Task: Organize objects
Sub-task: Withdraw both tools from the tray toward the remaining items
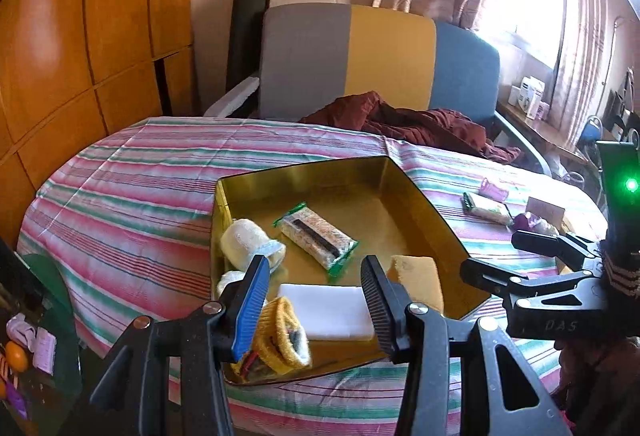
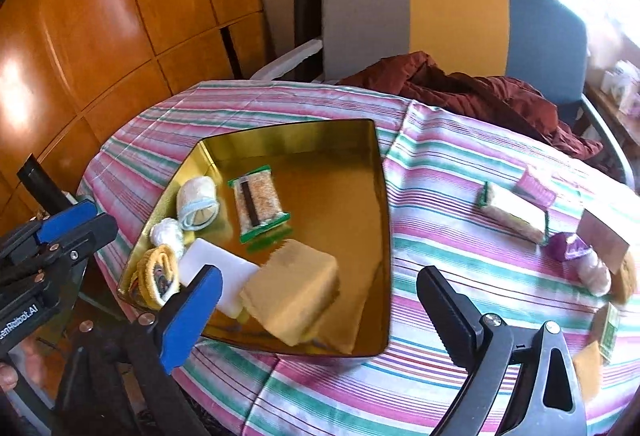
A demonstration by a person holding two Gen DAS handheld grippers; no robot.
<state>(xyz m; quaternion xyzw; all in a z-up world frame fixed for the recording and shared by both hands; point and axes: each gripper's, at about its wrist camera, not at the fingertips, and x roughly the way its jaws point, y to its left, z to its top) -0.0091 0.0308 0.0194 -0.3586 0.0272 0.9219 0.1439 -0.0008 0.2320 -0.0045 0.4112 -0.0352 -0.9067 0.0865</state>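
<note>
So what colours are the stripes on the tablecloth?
The tablecloth has pink, green and white stripes with thin darker lines. The right wrist view shows it best.

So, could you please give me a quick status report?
Left gripper and right gripper open, empty. Gold tin holds several items. Snack bar waits on tablecloth. Path clear.

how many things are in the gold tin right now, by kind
green-edged wrapped snack bar: 1
rolled white socks: 2
rolled yellow knit sock: 1
flat white block: 1
yellow sponge block: 1
total in the gold metal tin: 6
</note>
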